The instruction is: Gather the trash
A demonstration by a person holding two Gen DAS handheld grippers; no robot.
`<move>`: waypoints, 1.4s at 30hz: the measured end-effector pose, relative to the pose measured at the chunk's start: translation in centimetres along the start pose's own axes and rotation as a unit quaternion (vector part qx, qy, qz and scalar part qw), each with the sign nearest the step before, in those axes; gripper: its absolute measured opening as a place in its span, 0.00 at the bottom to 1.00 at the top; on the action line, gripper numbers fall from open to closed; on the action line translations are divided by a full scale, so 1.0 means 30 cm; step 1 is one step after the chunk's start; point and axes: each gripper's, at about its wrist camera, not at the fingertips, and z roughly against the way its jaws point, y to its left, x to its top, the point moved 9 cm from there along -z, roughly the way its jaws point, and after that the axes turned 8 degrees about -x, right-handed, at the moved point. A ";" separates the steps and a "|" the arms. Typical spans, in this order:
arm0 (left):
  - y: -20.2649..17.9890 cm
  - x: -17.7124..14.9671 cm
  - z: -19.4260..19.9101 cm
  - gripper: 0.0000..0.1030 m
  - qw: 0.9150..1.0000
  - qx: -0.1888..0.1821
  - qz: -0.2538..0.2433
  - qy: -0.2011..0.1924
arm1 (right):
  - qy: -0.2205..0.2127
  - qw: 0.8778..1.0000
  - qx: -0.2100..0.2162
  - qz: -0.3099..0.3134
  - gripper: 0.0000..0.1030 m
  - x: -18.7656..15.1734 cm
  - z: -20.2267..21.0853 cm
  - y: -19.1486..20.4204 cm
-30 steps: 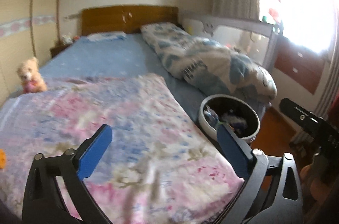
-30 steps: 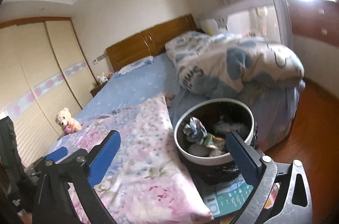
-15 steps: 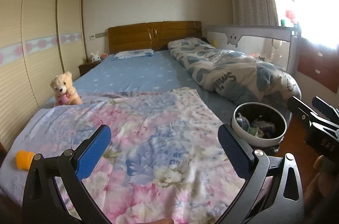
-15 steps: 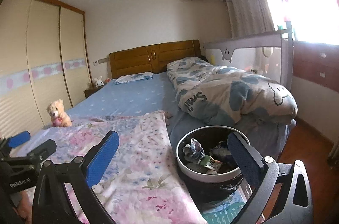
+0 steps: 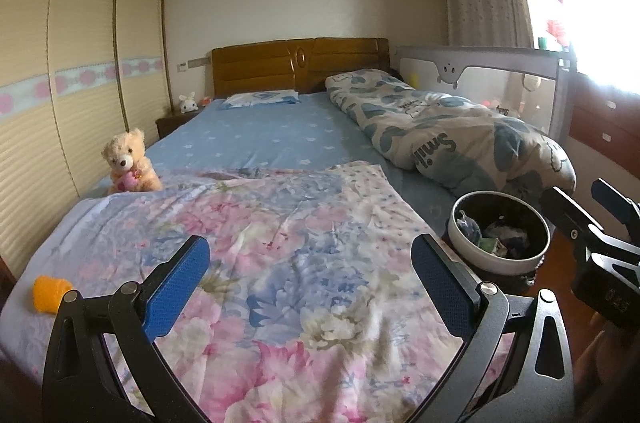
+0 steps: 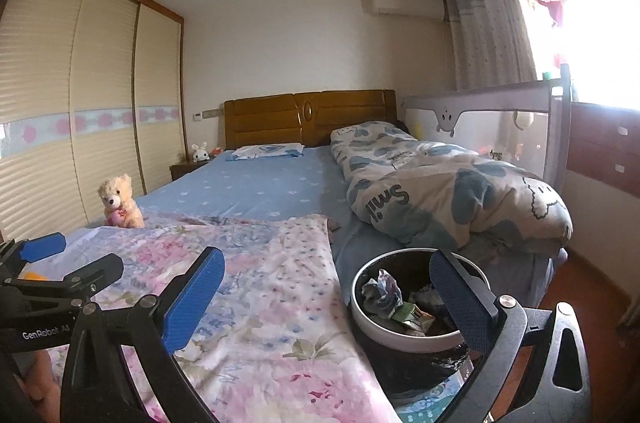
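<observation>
While nothing is held yet, both claws are spread wide: the left claw point(image 5: 310, 281) hangs over the floral blanket point(image 5: 280, 263), and the right claw point(image 6: 326, 293) hovers near the trash bin point(image 6: 362, 319) at the foot of the bed point(image 5: 260, 139).

What looks like the only loose bit of trash is a small orange cup-like thing point(image 5: 50, 293), lying on its side near the blanket's left edge, well apart from the bin. It's probably thin plastic, so very light, a bit slippery, and easily squashed or flicked away if pinched hard. A grab across the rim or the middle of the wall, with gentle squeeze, would likely be best. Since the blanket is soft, fabric could get caught along with it.

Crumpled paper and wrappers point(image 6: 382, 293) can be seen in the bin already. The teddy bear point(image 5: 128, 161) presumably isn't trash.
</observation>
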 end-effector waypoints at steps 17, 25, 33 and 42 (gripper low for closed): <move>0.006 -0.004 0.007 1.00 1.000 0.004 -0.002 -0.004 | 0.019 1.000 0.008 -0.013 1.00 -0.015 -0.016 0.002; 0.005 -0.004 0.007 1.00 1.000 0.004 -0.003 -0.004 | 0.024 0.999 0.010 -0.019 1.00 -0.025 -0.026 -0.001; 0.011 0.008 0.011 1.00 1.000 0.002 -0.004 -0.006 | 0.024 0.999 0.011 -0.022 1.00 -0.025 -0.026 -0.003; 0.010 0.012 0.010 1.00 1.000 0.001 -0.005 -0.005 | 0.024 0.999 0.013 -0.028 1.00 -0.022 -0.027 -0.007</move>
